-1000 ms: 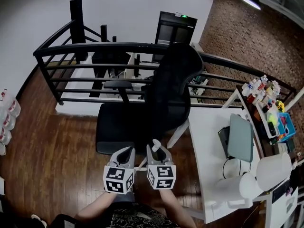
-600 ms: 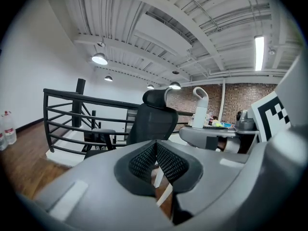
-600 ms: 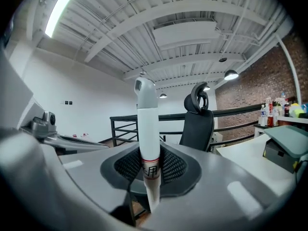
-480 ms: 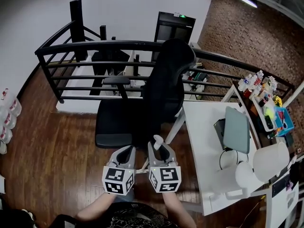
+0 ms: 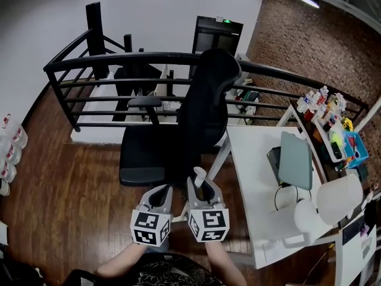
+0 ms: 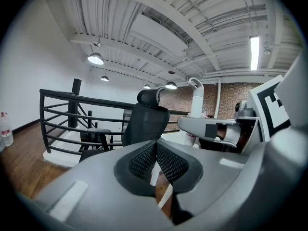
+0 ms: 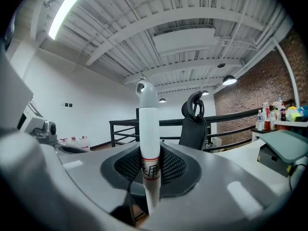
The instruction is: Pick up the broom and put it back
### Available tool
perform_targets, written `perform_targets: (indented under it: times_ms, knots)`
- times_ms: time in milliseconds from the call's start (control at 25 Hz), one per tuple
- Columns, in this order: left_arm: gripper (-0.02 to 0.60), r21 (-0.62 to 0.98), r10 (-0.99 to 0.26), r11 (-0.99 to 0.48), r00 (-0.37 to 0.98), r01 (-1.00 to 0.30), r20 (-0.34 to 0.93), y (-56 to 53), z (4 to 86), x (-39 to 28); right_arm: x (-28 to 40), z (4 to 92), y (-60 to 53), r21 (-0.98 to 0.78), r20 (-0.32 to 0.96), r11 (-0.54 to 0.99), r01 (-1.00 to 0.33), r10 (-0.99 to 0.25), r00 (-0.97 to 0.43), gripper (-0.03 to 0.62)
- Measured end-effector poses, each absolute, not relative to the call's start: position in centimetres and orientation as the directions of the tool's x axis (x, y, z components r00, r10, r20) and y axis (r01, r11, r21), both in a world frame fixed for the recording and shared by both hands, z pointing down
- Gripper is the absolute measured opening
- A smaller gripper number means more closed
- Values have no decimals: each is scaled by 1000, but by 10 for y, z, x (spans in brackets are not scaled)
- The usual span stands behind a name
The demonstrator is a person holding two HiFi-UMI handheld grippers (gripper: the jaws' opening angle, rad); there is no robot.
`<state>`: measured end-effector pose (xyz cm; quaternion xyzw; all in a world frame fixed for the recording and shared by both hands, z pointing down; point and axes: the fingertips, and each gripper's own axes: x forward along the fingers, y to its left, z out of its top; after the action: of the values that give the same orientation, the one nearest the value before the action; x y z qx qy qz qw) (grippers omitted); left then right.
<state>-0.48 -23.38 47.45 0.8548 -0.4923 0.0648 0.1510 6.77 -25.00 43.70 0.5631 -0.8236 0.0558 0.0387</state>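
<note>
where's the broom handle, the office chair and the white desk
broom handle [image 7: 148,134], right gripper view, shaft above the label
office chair [image 5: 208,106], head view, backrest
white desk [image 5: 253,177], head view, bare top

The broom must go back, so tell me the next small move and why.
Probably keep the right gripper clamped and swing the broom handle clear of the office chair: the handle stands upright in its jaws, the chair is directly ahead, and no storage spot shows.
</note>
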Motion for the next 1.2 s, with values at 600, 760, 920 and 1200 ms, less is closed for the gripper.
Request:
perform_targets:
  times_ms: [600, 760, 920, 1200]
  knots:
    - [6, 201, -817, -461, 502, -864, 283, -271, 488, -7, 61, 465, -291, -67, 157, 370, -927, -913, -376, 84]
    - [6, 200, -819, -455, 496, -868, 289, -287, 491, -12, 50, 481, -308, -69, 183, 385, -920, -902, -392, 83]
    - [6, 199, -828, -443, 484, -874, 283, -305, 490, -21, 40, 496, -328, -66, 216, 399, -914, -889, -404, 83]
    - [6, 197, -828, -439, 479, -877, 291, -329, 496, -31, 24, 528, -354, -63, 275, 413, -908, -868, -414, 83]
